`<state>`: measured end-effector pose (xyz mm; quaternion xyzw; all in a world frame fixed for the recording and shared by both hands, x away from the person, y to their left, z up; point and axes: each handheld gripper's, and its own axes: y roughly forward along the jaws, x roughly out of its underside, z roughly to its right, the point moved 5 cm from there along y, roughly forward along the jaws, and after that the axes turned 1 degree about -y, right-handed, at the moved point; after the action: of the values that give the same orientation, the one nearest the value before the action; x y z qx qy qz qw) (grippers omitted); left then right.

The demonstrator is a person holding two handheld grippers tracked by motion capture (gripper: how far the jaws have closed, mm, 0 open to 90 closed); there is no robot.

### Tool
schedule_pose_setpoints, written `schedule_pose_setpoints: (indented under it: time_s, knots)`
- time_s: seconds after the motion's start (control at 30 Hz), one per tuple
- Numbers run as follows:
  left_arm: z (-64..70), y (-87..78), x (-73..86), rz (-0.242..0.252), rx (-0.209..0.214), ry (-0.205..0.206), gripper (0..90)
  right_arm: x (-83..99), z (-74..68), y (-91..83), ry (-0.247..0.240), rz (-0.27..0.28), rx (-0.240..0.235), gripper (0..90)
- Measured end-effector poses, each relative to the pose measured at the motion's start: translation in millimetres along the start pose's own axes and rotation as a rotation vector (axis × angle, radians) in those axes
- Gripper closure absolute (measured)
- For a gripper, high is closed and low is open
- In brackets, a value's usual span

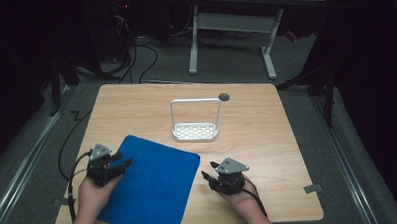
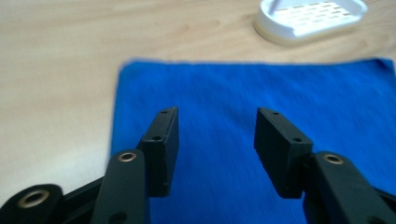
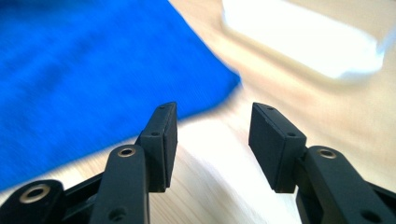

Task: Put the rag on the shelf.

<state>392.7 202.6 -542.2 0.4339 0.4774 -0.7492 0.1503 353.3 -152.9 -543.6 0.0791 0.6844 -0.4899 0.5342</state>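
A blue cloth (image 1: 151,183) lies flat on the wooden table (image 1: 257,125), toward the front left. My left gripper (image 1: 122,162) hovers over the cloth's left edge, open and empty; in the left gripper view its jaws stand apart above the blue cloth (image 2: 261,88). Off the cloth's right edge my right gripper (image 1: 206,175) is open over bare wood with nothing between its jaws, and the cloth's corner (image 3: 205,79) lies just ahead of it. A white slotted tray with a tall wire handle (image 1: 195,131) stands at mid table, also seen as the tray (image 2: 310,18) and blurred as the tray (image 3: 299,39).
A small dark round hole (image 1: 224,96) sits in the table behind the tray. Bare wood stretches to the right and far side. Beyond the table are a white desk frame (image 1: 231,38) and cables on the floor (image 1: 134,59).
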Motion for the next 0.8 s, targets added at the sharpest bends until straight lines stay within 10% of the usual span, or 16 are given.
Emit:
schedule_pose_setpoints:
  time_s: [0.17, 0.8]
  knots:
    - [-3.4, 0.3, 2.5, 0.002, 0.051, -0.066, 57.7, 1.2, 15.2, 2.1, 0.092, 0.008, 0.01, 53.1]
    - [-7.1, 0.2, 6.6, -0.015, 0.021, 0.01, 63.7, -3.6, -9.5, 8.6, 0.017, -0.001, -0.051, 59.1]
